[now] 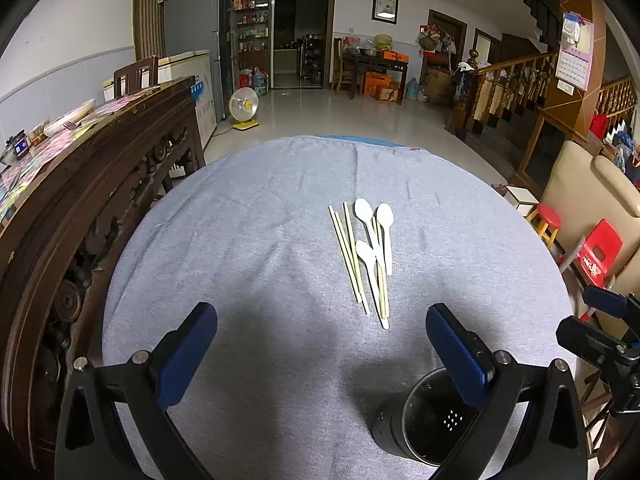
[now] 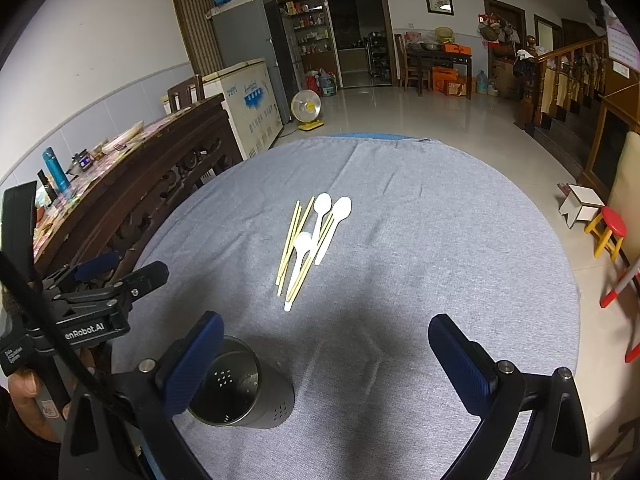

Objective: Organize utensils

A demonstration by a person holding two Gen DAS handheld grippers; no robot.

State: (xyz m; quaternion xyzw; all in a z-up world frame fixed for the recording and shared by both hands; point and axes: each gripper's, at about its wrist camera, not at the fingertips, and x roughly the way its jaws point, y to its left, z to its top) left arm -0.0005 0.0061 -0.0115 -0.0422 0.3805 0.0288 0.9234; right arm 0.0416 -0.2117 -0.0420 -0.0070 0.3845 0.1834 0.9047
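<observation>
Three white plastic spoons (image 1: 374,236) (image 2: 320,228) and several pale chopsticks (image 1: 350,256) (image 2: 289,246) lie in a loose pile mid-table on the grey cloth (image 1: 260,240) (image 2: 420,240). A dark perforated metal utensil holder (image 1: 424,420) (image 2: 240,388) stands upright at the near edge, empty as far as I can see. My left gripper (image 1: 320,344) is open above bare cloth, short of the pile, its right finger (image 1: 456,356) overlapping the holder. My right gripper (image 2: 326,352) is open too, nothing between its blue pads, with its left finger (image 2: 196,360) in front of the holder.
A carved dark wooden table (image 1: 100,184) (image 2: 152,168) crowded with dishes stands close on the left. Red stools (image 1: 548,220) (image 2: 610,228) and a beige sofa (image 1: 592,184) sit on the right. In the right wrist view a hand (image 2: 24,400) holds the left gripper's handle.
</observation>
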